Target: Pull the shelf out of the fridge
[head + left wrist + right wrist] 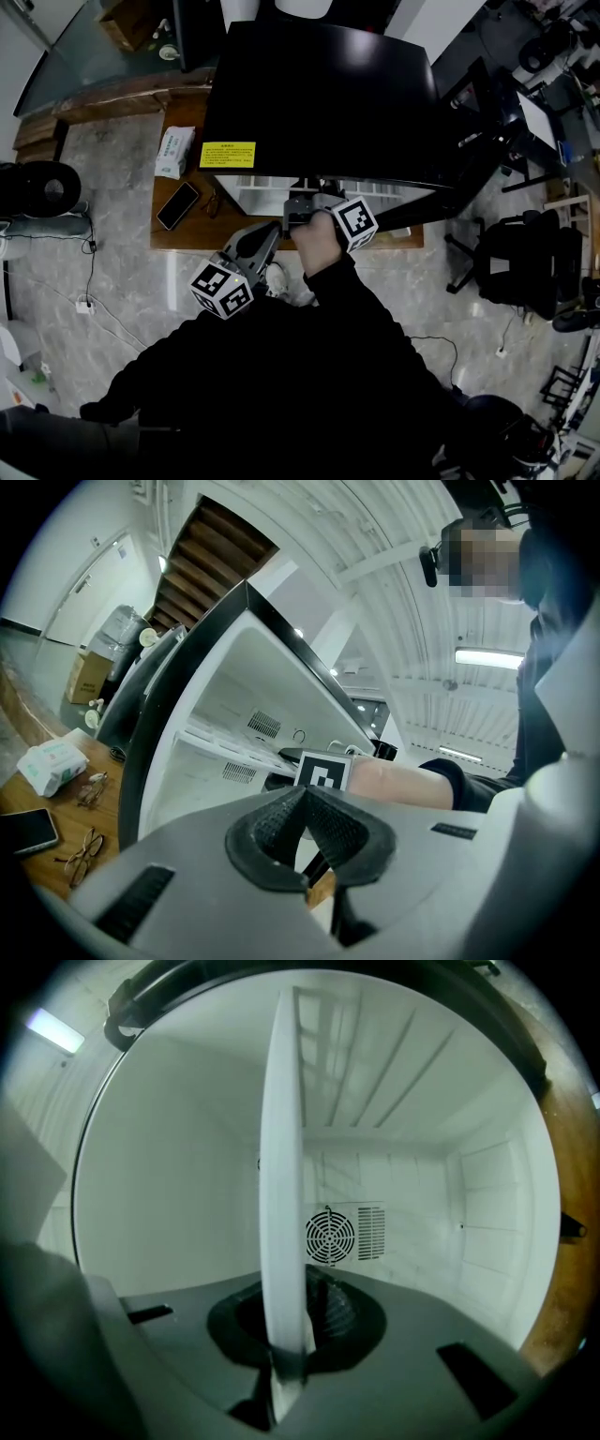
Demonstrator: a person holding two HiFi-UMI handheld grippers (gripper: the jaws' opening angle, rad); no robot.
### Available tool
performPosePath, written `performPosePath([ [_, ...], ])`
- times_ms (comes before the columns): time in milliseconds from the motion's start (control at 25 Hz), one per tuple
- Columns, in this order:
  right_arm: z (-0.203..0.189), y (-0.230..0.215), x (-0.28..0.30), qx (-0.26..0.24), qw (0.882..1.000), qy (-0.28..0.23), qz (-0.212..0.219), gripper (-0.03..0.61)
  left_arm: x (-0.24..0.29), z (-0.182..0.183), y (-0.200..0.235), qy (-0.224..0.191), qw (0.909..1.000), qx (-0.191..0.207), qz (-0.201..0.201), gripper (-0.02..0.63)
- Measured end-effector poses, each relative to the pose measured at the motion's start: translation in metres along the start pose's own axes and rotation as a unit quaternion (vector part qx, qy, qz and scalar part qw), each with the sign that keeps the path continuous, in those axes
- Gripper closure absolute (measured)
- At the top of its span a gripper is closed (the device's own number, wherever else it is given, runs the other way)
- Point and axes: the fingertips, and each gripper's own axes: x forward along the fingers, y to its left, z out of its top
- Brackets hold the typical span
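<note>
A black mini fridge (pixel 319 94) stands on a wooden table (pixel 187 236) with its door (pixel 473 141) swung open to the right. Its white wire shelf (pixel 272 185) shows in the opening. My right gripper (pixel 298 211) is at the front of that opening. In the right gripper view the shelf (pixel 281 1147) runs edge-on between the pads, and the right gripper (pixel 292 1321) is shut on its front edge. My left gripper (pixel 272 232) hangs lower, in front of the table edge. In its own view the left gripper (pixel 305 799) is shut with nothing between its jaws.
On the table left of the fridge lie a phone (pixel 177 204), a tissue pack (pixel 174 152) and glasses (pixel 212 201). A black office chair (pixel 525 253) stands to the right. A fan vent (pixel 330 1234) sits in the fridge's back wall.
</note>
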Motion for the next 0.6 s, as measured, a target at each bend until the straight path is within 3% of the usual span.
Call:
performPosePath([
  [440,-0.006,-0.001,-0.04,-0.003,1.0,0.02,-0.019,0.549,-0.029,-0.004,-0.022,-0.024,0.999,0.014,0.034,0.607],
  [600,-0.008,0.002,-0.052,-0.003,1.0,0.03,-0.008,0.549,-0.042,-0.011,-0.038,-0.028,0.9986,0.018,0.041,0.607],
])
